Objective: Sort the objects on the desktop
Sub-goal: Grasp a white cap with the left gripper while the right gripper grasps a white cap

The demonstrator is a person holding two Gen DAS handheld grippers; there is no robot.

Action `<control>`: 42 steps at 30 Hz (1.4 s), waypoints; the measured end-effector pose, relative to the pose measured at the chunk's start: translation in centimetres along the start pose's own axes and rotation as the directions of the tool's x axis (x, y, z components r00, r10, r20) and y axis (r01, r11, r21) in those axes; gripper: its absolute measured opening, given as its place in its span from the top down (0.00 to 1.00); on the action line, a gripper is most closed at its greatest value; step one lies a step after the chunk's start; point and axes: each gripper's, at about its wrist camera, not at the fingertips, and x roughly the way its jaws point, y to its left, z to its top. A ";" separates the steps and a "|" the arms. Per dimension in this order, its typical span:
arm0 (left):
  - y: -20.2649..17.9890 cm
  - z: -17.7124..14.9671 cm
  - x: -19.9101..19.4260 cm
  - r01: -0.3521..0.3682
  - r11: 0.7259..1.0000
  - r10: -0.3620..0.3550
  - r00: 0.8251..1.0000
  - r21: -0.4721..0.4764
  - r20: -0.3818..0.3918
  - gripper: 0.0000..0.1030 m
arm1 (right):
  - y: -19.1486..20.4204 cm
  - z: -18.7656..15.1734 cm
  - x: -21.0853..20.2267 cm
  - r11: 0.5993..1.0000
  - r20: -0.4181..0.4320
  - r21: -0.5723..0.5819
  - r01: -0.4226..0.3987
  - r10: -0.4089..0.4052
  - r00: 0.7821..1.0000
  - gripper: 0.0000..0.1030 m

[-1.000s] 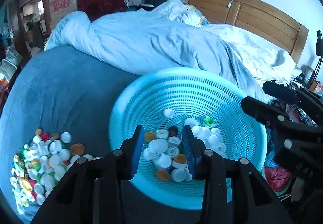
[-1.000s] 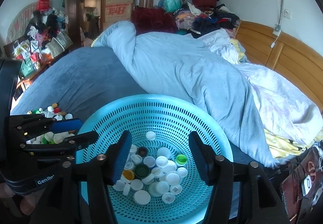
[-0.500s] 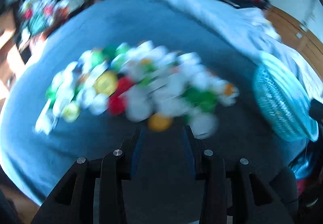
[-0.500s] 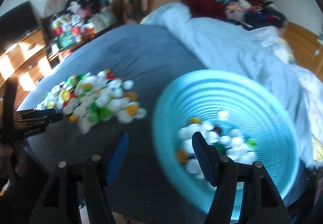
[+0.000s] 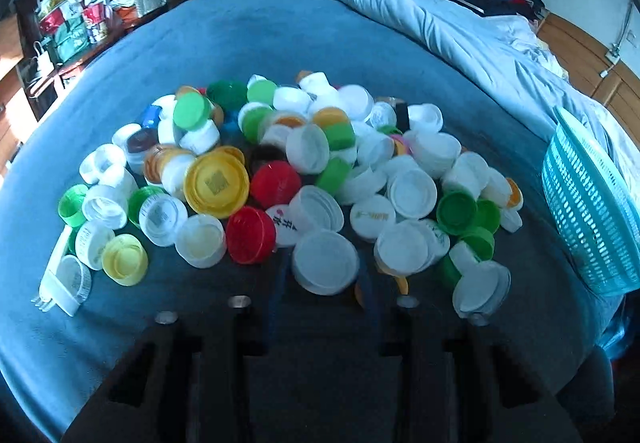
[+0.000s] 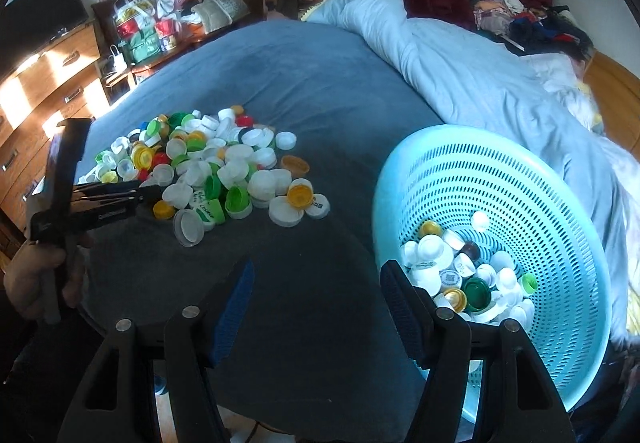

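Observation:
A heap of loose bottle caps [image 5: 280, 171], white, green, yellow and red, lies on the blue bedspread [image 5: 280, 35]. My left gripper [image 5: 324, 277] is down at the heap's near edge, and its jaws are closing on a white cap [image 5: 325, 262] that sits between the pads. The right wrist view shows the same gripper [image 6: 154, 195] reaching into the heap of caps [image 6: 208, 167] from the left. My right gripper [image 6: 316, 283] hangs open and empty over bare bedspread, between the heap and the turquoise perforated basket [image 6: 440, 139]. Several caps [image 6: 460, 275] lie in the basket.
A light blue quilt [image 6: 460, 83] is bunched along the far side of the bed. A wooden dresser [image 6: 40, 83] stands to the left. A white plastic fork [image 5: 56, 283] lies at the heap's left end. The basket [image 5: 588, 211] leans at the bed's right edge. A hand [image 6: 32, 275] holds the left gripper.
The left gripper swung from above the basket over to the cap heap, dropped low, and its jaws narrowed around a white cap. The right gripper swung left off the basket and opened slightly.

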 end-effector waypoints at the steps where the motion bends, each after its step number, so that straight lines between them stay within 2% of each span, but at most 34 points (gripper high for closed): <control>1: -0.1 -0.3 -0.3 0.000 1.000 0.000 1.000 0.011 0.007 0.73 | 0.2 0.0 0.0 1.000 0.002 -0.006 -0.005 0.005 1.000 0.32; 5: 0.0 -1.2 -2.6 0.020 1.000 -0.020 0.999 0.001 0.035 0.74 | 1.2 0.2 0.8 0.998 0.011 -0.011 -0.057 0.057 0.998 0.33; 10: 1.5 -1.8 -5.8 0.024 0.998 -0.020 0.996 -0.051 0.082 0.74 | 3.6 0.3 3.6 0.985 -0.010 -0.025 -0.172 0.172 0.985 0.33; 18: 3.5 -2.1 -5.3 0.054 0.993 -0.048 0.997 -0.108 0.055 0.74 | 8.0 1.8 8.8 0.952 -0.048 -0.046 -0.303 0.301 0.953 0.33; 27: 3.0 -2.5 -4.5 0.079 0.992 -0.077 0.997 -0.100 0.027 0.73 | 10.1 2.4 13.8 0.968 -0.126 -0.072 -0.239 0.229 0.965 0.33; 29: 3.0 -2.5 -4.6 0.084 0.991 -0.081 0.996 -0.108 0.029 0.73 | 10.5 2.1 14.1 0.973 -0.137 -0.078 -0.217 0.205 0.969 0.40; 31: 3.0 -2.4 -4.6 0.085 0.990 -0.082 0.996 -0.109 0.029 0.73 | 10.6 2.1 14.2 0.976 -0.139 -0.079 -0.202 0.190 0.972 0.73; 34: 2.9 -2.3 -4.9 0.090 0.990 -0.087 0.996 -0.108 0.032 0.73 | 10.2 2.0 13.7 0.976 -0.138 -0.061 -0.208 0.198 0.970 0.86; 42: 2.0 -1.9 -6.2 0.103 0.990 -0.098 0.994 -0.092 0.052 0.73 | 8.7 2.5 10.1 0.965 -0.065 -0.016 -0.260 0.259 0.964 0.87</control>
